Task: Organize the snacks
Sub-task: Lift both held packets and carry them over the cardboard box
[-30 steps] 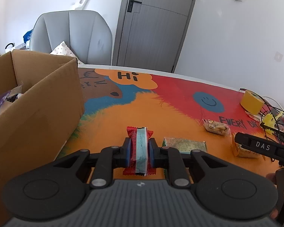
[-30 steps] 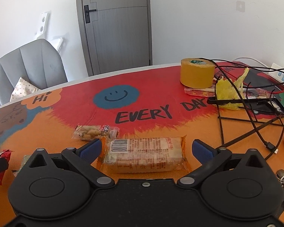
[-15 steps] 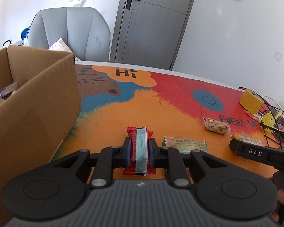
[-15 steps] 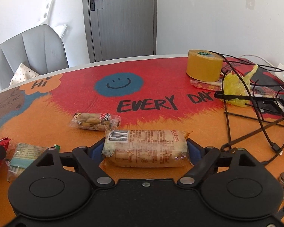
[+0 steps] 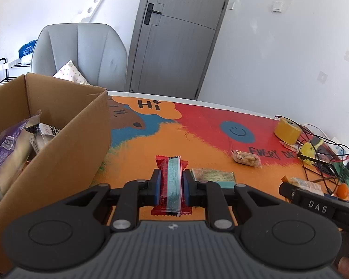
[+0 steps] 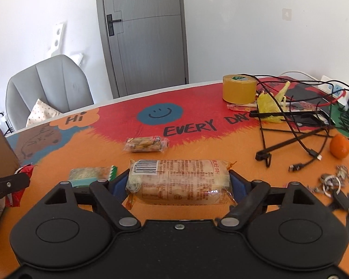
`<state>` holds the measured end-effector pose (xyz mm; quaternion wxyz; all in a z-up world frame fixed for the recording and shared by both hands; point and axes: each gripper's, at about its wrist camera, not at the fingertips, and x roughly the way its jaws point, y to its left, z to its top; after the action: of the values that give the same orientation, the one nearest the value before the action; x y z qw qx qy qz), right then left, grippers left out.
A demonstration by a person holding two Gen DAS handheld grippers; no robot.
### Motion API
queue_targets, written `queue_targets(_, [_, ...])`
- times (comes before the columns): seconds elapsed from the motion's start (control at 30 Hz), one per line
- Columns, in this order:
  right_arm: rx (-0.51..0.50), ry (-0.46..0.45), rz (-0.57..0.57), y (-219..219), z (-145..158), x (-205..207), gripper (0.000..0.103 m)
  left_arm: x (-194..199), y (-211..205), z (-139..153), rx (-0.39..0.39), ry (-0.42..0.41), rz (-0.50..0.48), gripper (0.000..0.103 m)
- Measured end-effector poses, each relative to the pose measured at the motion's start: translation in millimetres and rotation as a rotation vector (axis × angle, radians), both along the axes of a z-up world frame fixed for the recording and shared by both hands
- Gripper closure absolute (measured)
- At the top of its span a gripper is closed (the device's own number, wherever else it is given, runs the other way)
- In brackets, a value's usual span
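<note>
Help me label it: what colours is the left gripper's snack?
Red snack wrapper, pale blue stripe; left wrist view.

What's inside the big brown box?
The cardboard box holds wrapped snacks: a purple-and-white packet and a pale packet with a black-and-white label beside it. The near wall hides the bottom, so anything lower down cannot be seen.

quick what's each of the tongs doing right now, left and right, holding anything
Left tongs: closed on the red snack packet.
Right tongs: closed on the clear-wrapped cracker pack, gripped by its two ends.
</note>
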<state>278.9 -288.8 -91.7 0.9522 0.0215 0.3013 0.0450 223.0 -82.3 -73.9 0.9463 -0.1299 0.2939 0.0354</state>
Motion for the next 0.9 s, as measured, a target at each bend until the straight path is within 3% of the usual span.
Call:
queue_targets(0.4, [0.067, -0.064, -0.049, 11, 16, -58, 0.020, -39, 9, 22, 0.023, -0.062, -0.041, 0.085])
queue_targets(0.9, [0.077, -0.141, 0.033, 47, 45, -102, 0.020, -92, 35, 57, 0.042, -0.153, 0.001, 0.085])
